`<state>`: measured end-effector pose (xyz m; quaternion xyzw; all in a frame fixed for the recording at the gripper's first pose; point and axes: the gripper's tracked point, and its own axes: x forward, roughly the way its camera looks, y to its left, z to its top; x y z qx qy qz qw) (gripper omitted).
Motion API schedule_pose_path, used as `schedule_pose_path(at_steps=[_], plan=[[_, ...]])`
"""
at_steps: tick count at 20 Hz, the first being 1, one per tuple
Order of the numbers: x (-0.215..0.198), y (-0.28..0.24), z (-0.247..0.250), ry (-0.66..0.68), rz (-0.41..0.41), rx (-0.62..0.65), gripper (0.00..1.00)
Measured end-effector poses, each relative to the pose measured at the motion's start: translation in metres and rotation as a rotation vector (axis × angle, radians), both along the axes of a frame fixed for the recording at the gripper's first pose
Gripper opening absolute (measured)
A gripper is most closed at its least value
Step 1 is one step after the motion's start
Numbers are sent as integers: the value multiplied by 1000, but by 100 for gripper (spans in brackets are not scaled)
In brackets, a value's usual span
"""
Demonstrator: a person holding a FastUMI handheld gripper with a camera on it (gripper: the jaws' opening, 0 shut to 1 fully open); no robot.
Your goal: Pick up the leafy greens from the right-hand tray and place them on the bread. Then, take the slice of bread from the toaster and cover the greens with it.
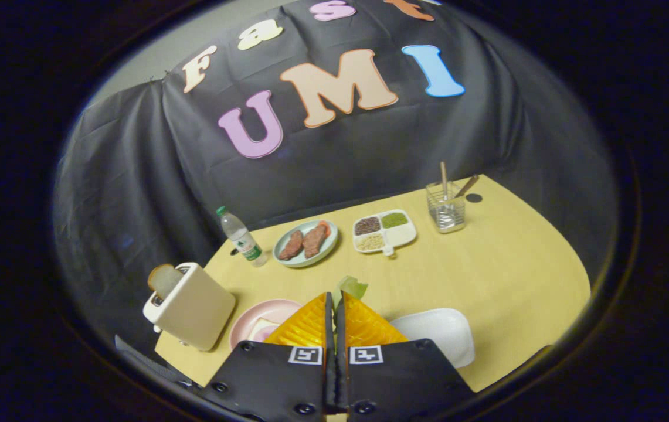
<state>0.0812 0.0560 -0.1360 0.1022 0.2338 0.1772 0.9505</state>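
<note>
Yellow tabletop point(486, 275) fills the middle and right of the frame, black cloth wall point(135, 176) draped behind it across the top. Gripper point(334, 302) at bottom center, its 2 fingers pressed together with only a thin slit between them, clamped on the leafy greens point(353, 287), a pale green scrap poking up just past the fingertips. White tray point(440, 337) sits lower right, beside the right finger, partly hidden by it. Pink plate point(264, 316) lower left of center, just beside the left finger, with a slice of bread point(262, 329) on it, partly covered by the gripper body. Cream toaster point(193, 308) at lower left, near the table edge, just left of the pink plate, with 1 toaster slice point(164, 280) sticking up out of its slot. Further back, center frame: water bottle point(242, 237) standing upright with a green cap, then a pale blue-green plate point(305, 243) holding 2 brown meat pieces point(305, 241), then a white divided dish point(384, 231) with dark, green and tan fillings in 3 of its compartments. Clear square cup point(445, 208) upper right of center, with 2 sticks standing in it. Small dark round spot point(474, 198) on the table just right of the cup.
</note>
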Motion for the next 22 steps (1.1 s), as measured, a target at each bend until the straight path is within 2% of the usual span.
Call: schedule_pose_path(at_steps=[6,12,16,22], plan=[[-17,92,-7,17,111,40,3],[-19,154,-24,37,156,88,3],[-14,155,-60,66,136,25,3],[-13,119,-101,118,80,-82,3]])
